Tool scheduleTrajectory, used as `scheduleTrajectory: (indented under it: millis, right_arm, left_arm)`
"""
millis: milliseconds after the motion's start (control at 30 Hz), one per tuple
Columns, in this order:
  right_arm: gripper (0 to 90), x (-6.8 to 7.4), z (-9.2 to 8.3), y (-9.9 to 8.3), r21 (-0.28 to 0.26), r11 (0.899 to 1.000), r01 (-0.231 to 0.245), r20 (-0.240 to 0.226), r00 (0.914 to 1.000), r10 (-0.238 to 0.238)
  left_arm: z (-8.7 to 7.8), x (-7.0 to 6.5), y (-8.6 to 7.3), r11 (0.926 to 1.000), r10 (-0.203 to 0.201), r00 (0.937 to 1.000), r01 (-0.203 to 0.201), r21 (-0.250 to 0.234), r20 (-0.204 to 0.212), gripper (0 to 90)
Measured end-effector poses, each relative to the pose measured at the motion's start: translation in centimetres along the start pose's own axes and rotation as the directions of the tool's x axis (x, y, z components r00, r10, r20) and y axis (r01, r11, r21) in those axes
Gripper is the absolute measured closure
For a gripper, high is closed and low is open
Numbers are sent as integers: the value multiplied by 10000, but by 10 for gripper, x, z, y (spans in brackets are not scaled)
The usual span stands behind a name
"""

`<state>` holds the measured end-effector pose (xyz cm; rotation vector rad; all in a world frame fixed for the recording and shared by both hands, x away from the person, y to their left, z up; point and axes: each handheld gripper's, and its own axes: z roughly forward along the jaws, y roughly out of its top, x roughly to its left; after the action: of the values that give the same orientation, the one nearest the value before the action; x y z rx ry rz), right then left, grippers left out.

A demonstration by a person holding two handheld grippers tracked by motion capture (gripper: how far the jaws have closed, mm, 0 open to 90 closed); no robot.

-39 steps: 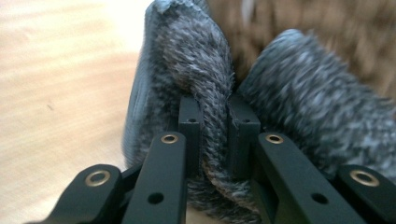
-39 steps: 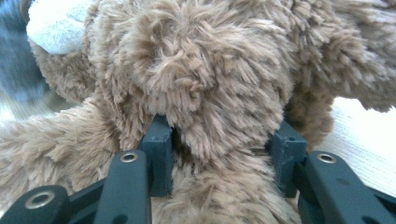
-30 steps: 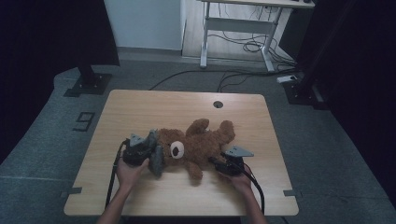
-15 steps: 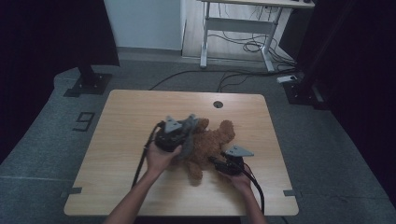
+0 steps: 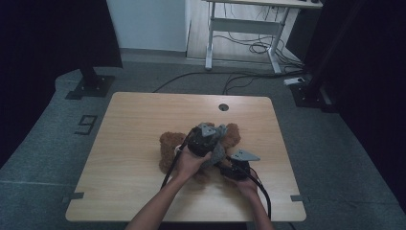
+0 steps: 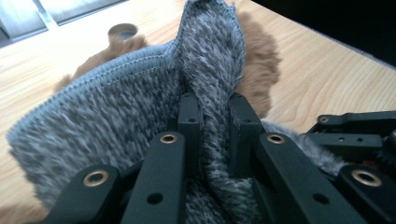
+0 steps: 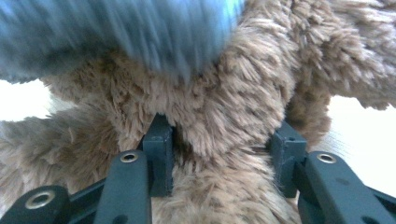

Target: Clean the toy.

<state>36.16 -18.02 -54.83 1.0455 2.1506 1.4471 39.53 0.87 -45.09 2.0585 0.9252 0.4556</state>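
The left claw [image 6: 210, 116] is clamped on the grey knit garment [image 6: 107, 116], the right claw [image 7: 224, 154] grips the teddy bear [image 7: 224, 107] on the bench [image 5: 143, 120], and the dressing looks barely begun.

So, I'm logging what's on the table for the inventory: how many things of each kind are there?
Brown teddy bear: 1
Grey knitted garment: 1
Hand-held grippers, left gripper and right gripper: 2
Total: 4
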Motion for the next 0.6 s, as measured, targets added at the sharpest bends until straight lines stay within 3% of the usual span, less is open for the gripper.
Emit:
scheduleTrajectory:
  millis: [233,333,467,600]
  right_arm:
    - [527,0,0,0,14,10000,-62,-16,10000,62]
    - [527,0,0,0,22,10000,-48,-40,10000,48]
    - [527,0,0,0,33,10000,-47,-25,10000,47]
    - [527,0,0,0,35,10000,-44,-24,10000,44]
  left_arm:
    - [-26,34,-20,9996,-168,9958,187,204,-901,782]
    - [-40,56,-32,9967,-809,9931,799,-160,-851,783]
    - [-58,75,-37,9911,-1269,9855,1212,-559,-1127,782]
    - [-71,94,-47,9868,-1589,9773,1527,-541,-1399,783]
